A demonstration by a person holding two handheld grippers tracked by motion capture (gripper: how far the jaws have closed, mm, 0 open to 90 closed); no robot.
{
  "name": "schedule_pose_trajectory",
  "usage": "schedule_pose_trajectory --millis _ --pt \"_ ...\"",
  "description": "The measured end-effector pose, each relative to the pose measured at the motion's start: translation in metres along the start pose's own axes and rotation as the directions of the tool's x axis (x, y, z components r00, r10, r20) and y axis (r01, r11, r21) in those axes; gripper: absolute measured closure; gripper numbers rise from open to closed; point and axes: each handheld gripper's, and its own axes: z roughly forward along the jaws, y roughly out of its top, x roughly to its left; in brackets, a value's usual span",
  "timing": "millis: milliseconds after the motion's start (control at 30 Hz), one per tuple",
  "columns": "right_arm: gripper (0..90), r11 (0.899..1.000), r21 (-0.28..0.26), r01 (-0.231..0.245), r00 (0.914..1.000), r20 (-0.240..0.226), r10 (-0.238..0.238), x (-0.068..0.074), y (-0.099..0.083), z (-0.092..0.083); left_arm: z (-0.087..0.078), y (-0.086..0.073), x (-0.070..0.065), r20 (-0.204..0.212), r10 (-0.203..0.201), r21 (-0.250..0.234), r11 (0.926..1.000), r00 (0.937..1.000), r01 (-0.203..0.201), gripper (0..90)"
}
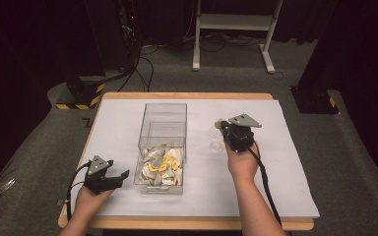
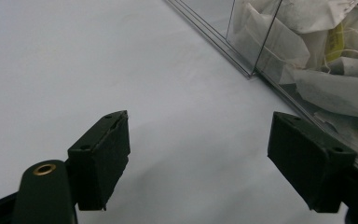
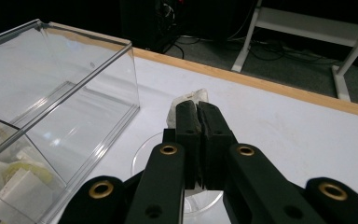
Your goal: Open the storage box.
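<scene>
A white-topped table (image 1: 275,162) with a wooden edge band fills the middle of the high view, grey carpet on all sides and a white stand (image 1: 234,29) at the back; broad bare stretches of tabletop lie left of the box and along the right and far edges. A clear plastic box (image 1: 163,142) stands lengthwise at centre, divided crosswise; its far compartment shows only bare walls, its near one holds a heap of white tea bags (image 1: 161,167) with yellow tags. Right of the box, well apart from it, a small clear glass cup (image 1: 215,139) stands on the tabletop.

The right gripper (image 3: 199,109), held above the cup, has its jaws pressed together on a white tea bag (image 3: 189,100), a corner of which shows past the tips; the right gripper view sets the cup's rim (image 3: 142,154) directly below the jaws, and also shows the box's open top edge and the table's far wooden edge, detail the high view leaves small and blurred.

The left gripper (image 1: 115,178) rests low on the tabletop near the front left corner, jaws spread wide with nothing between them; in the left gripper view its pads (image 2: 105,158) frame bare white surface, the right-hand pad just beside the box wall, tea bags pressed against the wall from inside.
</scene>
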Motion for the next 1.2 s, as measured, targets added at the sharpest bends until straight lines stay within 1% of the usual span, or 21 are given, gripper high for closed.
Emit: schedule_pose_trajectory --millis 233,500,933,967,1033,1067,1200 --pt "87.6 1.000 0.010 0.000 1.0000 0.000 0.000 0.001 -0.002 0.003 0.000 0.000 0.000 0.001 -0.002 0.000 1.0000 1.0000 0.002 21.4" --pt "87.4 1.000 0.026 0.003 1.0000 0.004 -0.003 0.000 -0.003 0.008 0.000 0.000 0.000 -0.002 0.002 0.000 1.0000 1.0000 -0.002 21.4" --pt "86.5 0.999 0.047 -0.011 0.9999 0.009 0.011 0.000 -0.007 0.017 0.000 0.000 0.000 -0.002 -0.006 -0.003 1.0000 1.0000 0.006 21.4" --pt "85.4 0.999 0.047 -0.012 0.9999 0.008 0.012 0.000 -0.007 0.017 0.000 0.000 0.000 -0.003 -0.004 -0.003 1.0000 1.0000 0.004 21.4" --pt "79.7 0.999 0.038 -0.011 0.9999 0.011 0.010 0.000 -0.007 0.017 0.000 0.000 0.000 -0.003 -0.003 -0.003 1.0000 1.0000 0.003 21.4" --pt "78.8 0.999 0.034 -0.003 0.9998 0.019 0.003 0.000 -0.006 0.017 0.000 0.000 0.000 -0.003 -0.003 -0.003 1.0000 1.0000 0.003 21.4" --pt "76.0 0.999 0.030 -0.011 0.9998 0.014 0.010 0.001 -0.006 0.016 0.000 0.000 0.000 -0.003 -0.003 -0.003 1.0000 1.0000 0.003 21.4"
